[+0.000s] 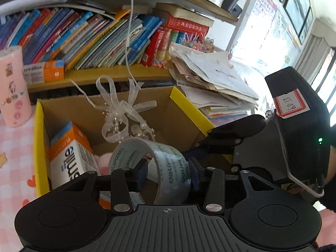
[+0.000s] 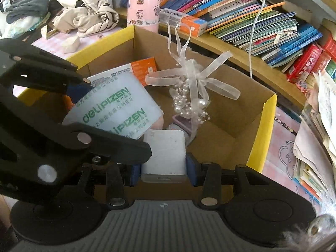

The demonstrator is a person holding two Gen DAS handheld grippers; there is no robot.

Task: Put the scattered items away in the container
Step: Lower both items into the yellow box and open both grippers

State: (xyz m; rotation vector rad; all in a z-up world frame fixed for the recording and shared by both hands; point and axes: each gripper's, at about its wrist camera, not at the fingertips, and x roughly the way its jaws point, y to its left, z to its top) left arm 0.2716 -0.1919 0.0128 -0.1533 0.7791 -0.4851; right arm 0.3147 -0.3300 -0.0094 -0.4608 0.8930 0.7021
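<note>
"deli PIZEN" in green on the tape roll (image 2: 117, 113); handwritten "6035" on the red-bordered sticker (image 1: 290, 104).

The open top of the cardboard box (image 2: 260, 126) is being crowded from above by a ribbon-and-pearl ornament (image 2: 189, 90) hanging on a white cord (image 2: 255, 27) over its middle. The left part is being taken up by a leaning toothpaste carton (image 1: 67, 157) and the tape roll (image 1: 159, 168) being carried in by the left gripper (image 1: 168, 170); the near middle is being filled by a white charger block (image 2: 166, 153) between the jaws of the right gripper (image 2: 163, 172). Bare cardboard floor is being left free at the right corner. Behind the box, passage is being blocked by a low shelf of books (image 1: 84, 37); to the right, by a paper stack (image 1: 212, 84).
</note>
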